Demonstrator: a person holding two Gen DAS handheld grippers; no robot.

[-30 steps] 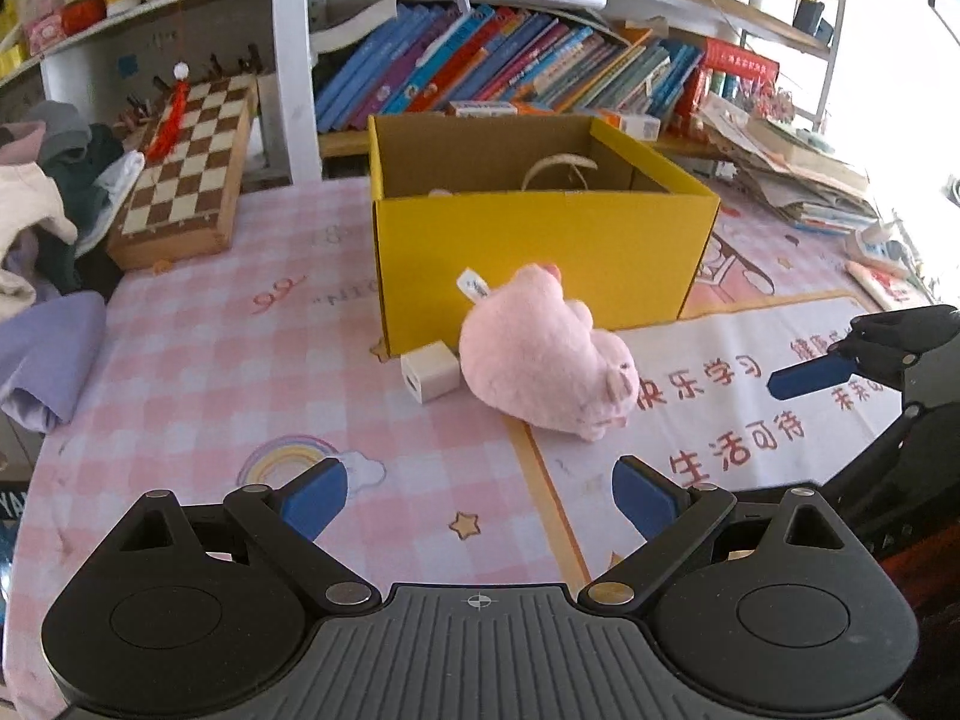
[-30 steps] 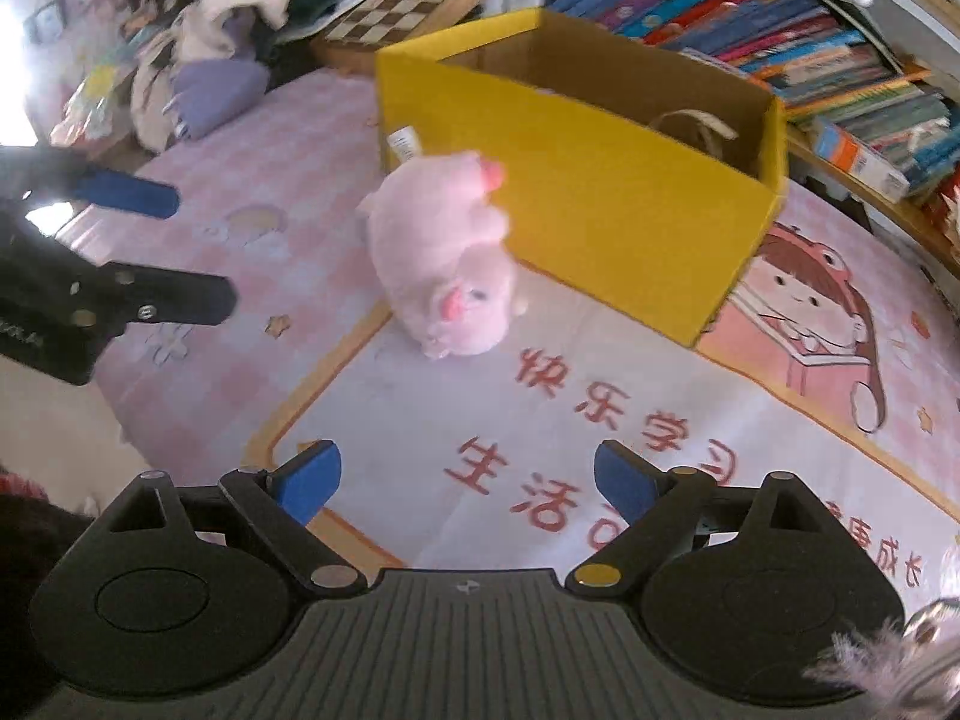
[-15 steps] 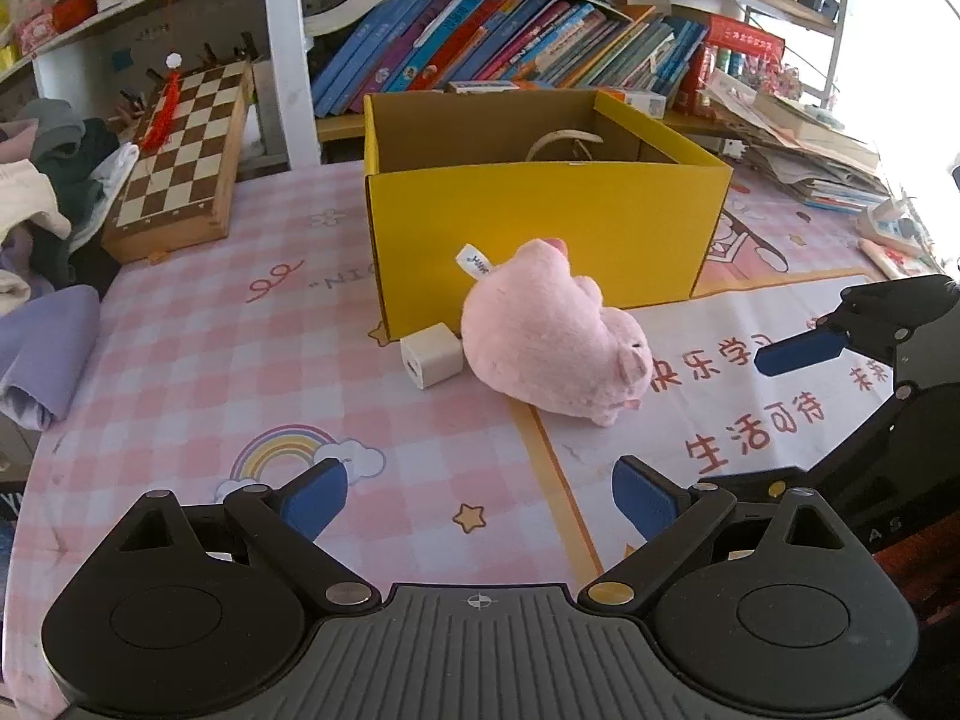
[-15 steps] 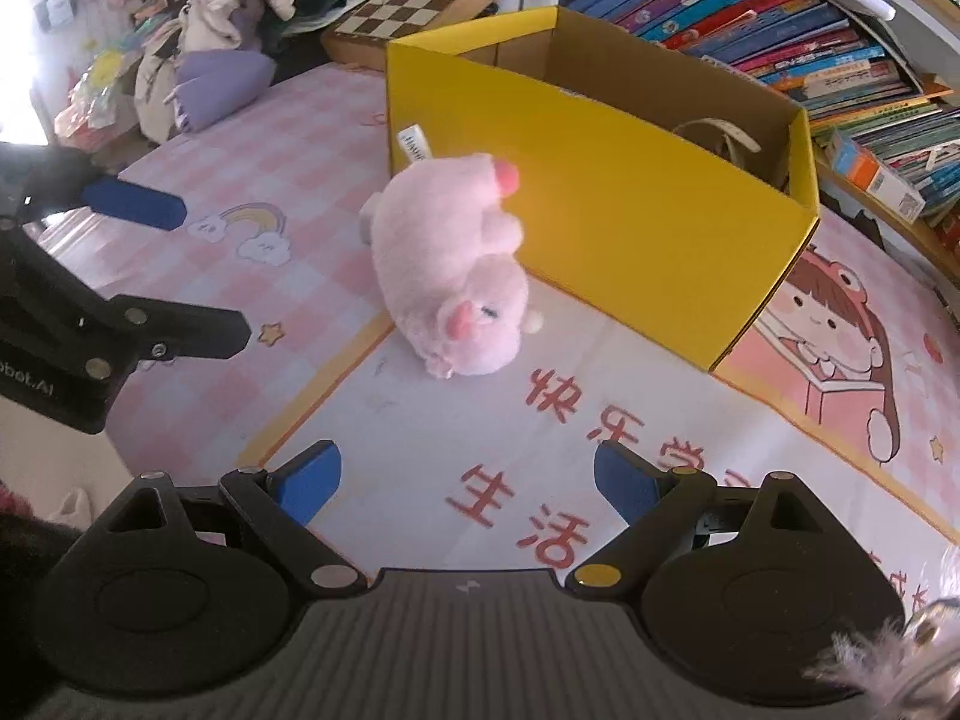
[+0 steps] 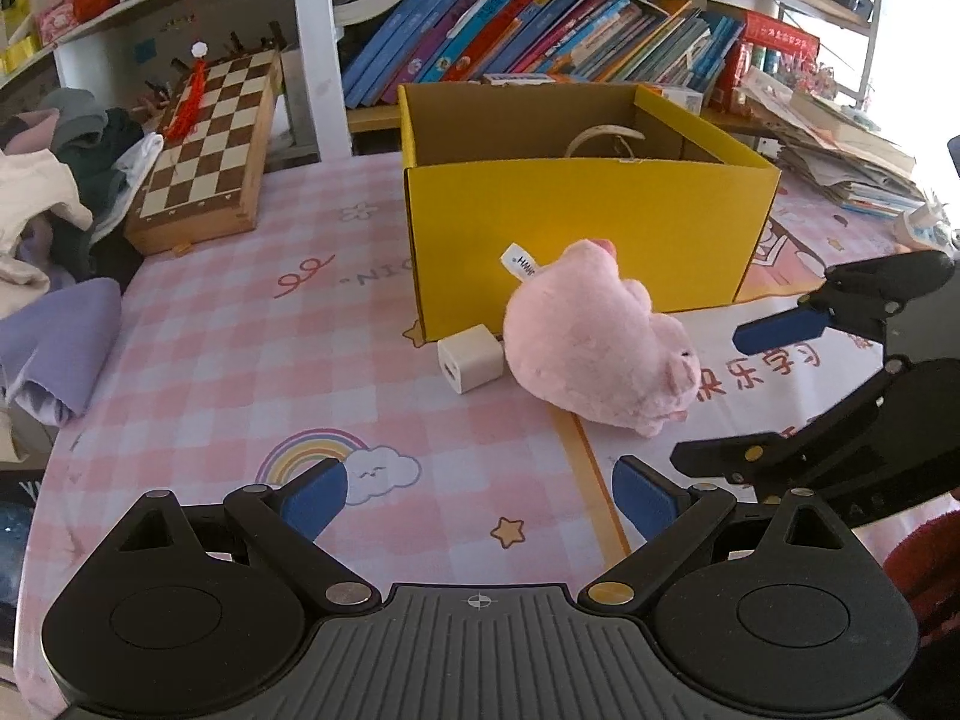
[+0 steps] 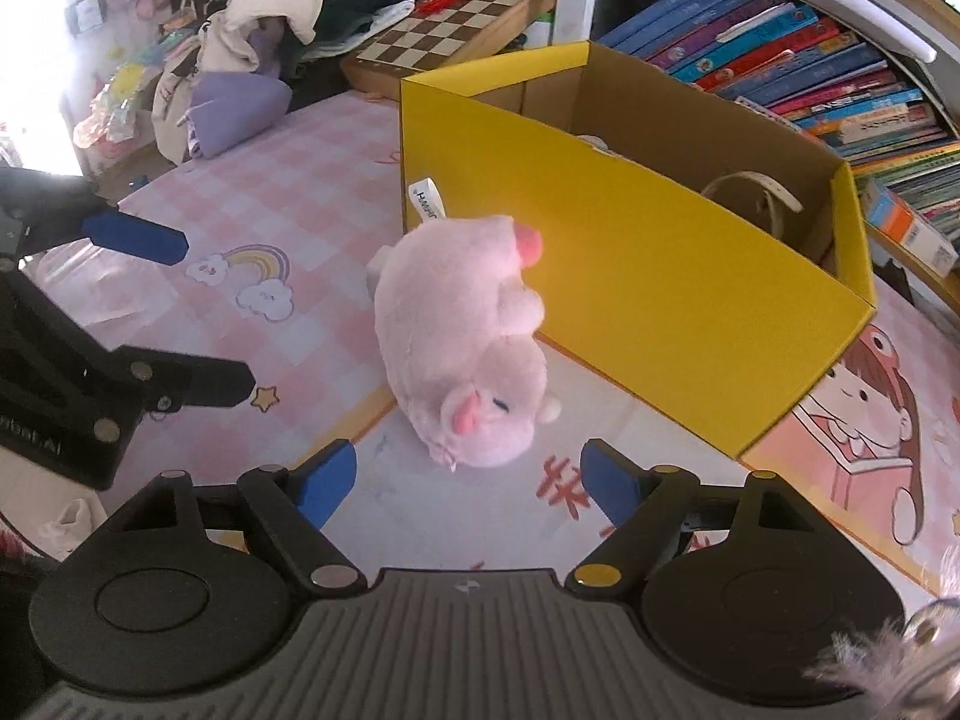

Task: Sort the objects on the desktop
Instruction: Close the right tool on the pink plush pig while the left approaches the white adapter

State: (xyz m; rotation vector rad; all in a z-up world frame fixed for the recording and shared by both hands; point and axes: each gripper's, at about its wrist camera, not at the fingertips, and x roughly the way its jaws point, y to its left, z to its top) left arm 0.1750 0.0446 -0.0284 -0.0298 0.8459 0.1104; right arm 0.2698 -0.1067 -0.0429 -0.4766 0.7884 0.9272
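Observation:
A pink plush pig lies on the tablecloth against the front of an open yellow cardboard box. A small white charger cube rests at the pig's left side. A beige strap lies inside the box. My right gripper points down at the pig's head. Its jaws are closing; the pig lies just beyond its fingertips, with nothing pressed between them. My left gripper is open and empty, short of the cube and the pig. Each gripper shows in the other's view.
A folded chessboard leans at the back left beside a pile of clothes. Books fill the shelf behind the box, and loose papers are stacked at the right. The pink checked cloth is bare in front of my left gripper.
My right gripper has come closer to the pig and its jaws have narrowed a little. The left gripper has hardly moved. The pig, the cube and the box lie where they were.

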